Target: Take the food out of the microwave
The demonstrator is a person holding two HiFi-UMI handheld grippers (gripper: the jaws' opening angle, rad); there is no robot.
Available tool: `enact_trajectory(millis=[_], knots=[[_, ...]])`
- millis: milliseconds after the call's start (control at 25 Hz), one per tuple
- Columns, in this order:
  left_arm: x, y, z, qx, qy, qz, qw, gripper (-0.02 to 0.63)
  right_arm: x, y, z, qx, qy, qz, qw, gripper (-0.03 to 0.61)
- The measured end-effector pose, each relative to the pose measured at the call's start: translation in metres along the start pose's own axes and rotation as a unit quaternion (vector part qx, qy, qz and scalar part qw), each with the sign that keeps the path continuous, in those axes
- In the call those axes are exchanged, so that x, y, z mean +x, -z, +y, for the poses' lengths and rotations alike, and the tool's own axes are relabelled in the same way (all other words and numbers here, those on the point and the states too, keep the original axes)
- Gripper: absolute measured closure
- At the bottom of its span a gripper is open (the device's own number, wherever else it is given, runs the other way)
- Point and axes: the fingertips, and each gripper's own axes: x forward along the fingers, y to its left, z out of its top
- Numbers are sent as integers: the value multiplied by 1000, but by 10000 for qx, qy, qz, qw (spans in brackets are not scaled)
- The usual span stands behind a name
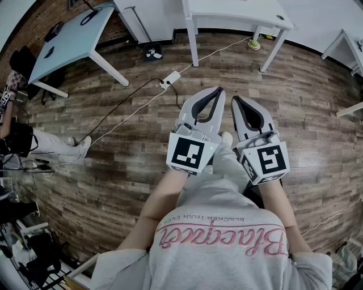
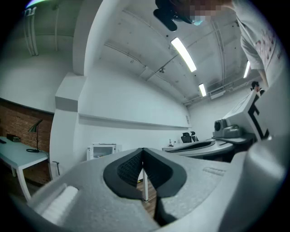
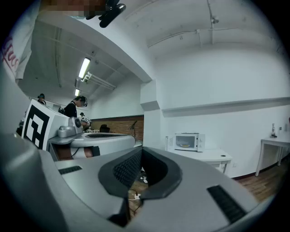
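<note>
A white microwave [image 3: 189,142] stands far off on a white table [image 3: 213,156] against the wall. Something yellowish [image 3: 185,145] shows through its window. The left gripper view has the same microwave [image 2: 104,150] small and distant. My left gripper [image 1: 218,92] and right gripper [image 1: 235,99] are held level, side by side, above the wooden floor and far from the microwave. The jaws of both meet at the tips with nothing between them, as the left gripper view [image 2: 143,150] and the right gripper view [image 3: 142,149] each show.
A white table [image 1: 238,14] stands ahead and a light blue table [image 1: 74,34] at the left. A power strip [image 1: 170,78] and cables lie on the floor in front of me. A seated person's legs [image 1: 51,143] are at the left. Another person [image 3: 72,108] stands at the back.
</note>
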Motion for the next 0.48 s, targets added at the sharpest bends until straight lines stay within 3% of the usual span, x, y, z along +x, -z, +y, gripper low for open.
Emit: enact_trajectory(millis=[480], knots=[[51, 19, 40, -3, -190, 135, 9997, 607, 55, 8, -39, 42, -239, -5, 9997, 568]])
